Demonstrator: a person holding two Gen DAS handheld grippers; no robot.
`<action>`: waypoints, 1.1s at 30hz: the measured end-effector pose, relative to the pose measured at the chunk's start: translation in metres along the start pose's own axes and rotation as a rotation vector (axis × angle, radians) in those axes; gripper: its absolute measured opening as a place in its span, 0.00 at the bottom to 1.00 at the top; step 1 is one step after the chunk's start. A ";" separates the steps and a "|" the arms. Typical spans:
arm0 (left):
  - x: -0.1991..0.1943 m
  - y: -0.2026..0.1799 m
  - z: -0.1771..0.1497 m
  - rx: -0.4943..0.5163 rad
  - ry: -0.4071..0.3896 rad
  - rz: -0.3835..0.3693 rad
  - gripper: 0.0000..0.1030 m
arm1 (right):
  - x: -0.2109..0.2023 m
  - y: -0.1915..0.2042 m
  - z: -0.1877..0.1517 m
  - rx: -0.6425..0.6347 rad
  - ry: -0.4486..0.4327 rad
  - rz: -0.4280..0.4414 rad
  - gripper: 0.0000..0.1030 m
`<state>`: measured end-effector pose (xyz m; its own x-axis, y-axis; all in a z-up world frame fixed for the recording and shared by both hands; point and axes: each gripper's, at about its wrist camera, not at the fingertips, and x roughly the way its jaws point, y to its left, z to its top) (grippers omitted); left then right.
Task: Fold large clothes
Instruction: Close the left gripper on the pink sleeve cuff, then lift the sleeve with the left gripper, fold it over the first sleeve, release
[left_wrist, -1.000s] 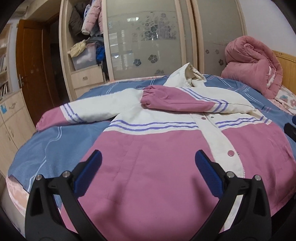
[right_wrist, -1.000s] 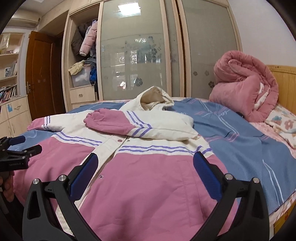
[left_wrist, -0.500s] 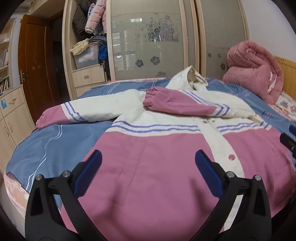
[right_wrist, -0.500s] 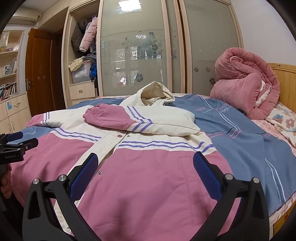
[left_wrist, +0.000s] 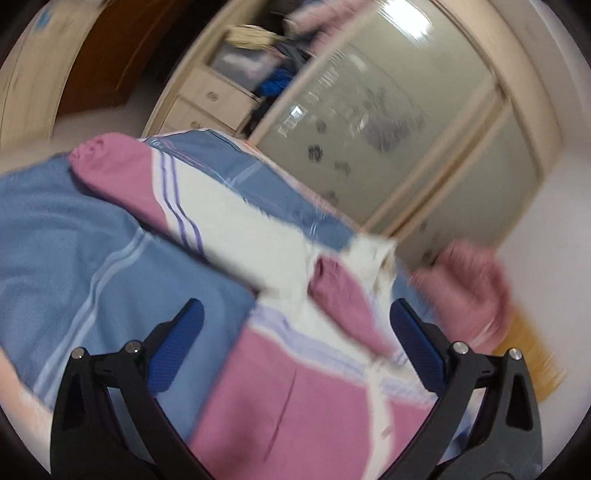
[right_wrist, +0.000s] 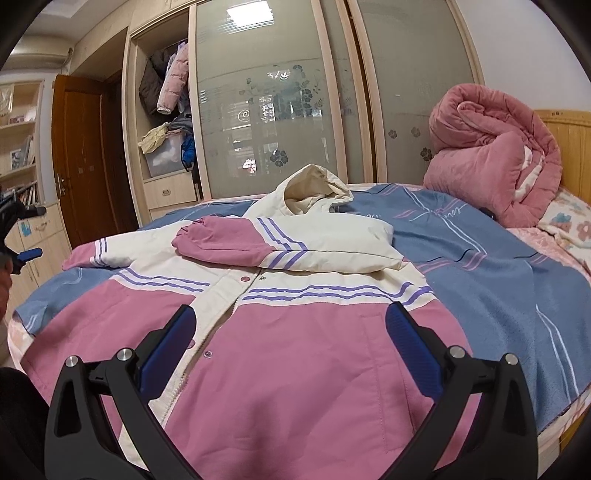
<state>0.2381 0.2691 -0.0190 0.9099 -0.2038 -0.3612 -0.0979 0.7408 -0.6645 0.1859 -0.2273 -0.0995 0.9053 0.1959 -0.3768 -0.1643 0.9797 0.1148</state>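
A pink and white hooded jacket with purple stripes lies front-up on the bed. One sleeve is folded across its chest; the other sleeve lies stretched out to the left. My right gripper is open and empty, above the jacket's lower front. My left gripper is open and empty, tilted, above the jacket's left side near the outstretched sleeve. The left wrist view is blurred. The left gripper also shows at the far left of the right wrist view.
The bed has a blue blanket. A rolled pink quilt lies by the wooden headboard. A wardrobe with glass sliding doors stands behind. A wooden door and cabinets stand at left.
My left gripper has swung to the left and rolled, so its view now tilts and faces the outstretched sleeve. My right gripper has hardly moved.
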 end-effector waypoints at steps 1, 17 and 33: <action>0.000 0.017 0.014 -0.046 -0.022 -0.023 0.98 | 0.000 0.000 0.000 0.001 0.000 0.000 0.99; 0.071 0.265 0.113 -0.546 -0.143 0.097 0.95 | 0.017 0.006 -0.005 -0.024 0.056 -0.003 0.99; 0.138 0.261 0.148 -0.424 -0.058 0.173 0.07 | 0.028 0.015 -0.009 -0.055 0.078 -0.009 0.99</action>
<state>0.3978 0.5293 -0.1451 0.8857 -0.0548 -0.4610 -0.3954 0.4314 -0.8109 0.2055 -0.2069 -0.1164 0.8740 0.1879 -0.4482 -0.1797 0.9818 0.0611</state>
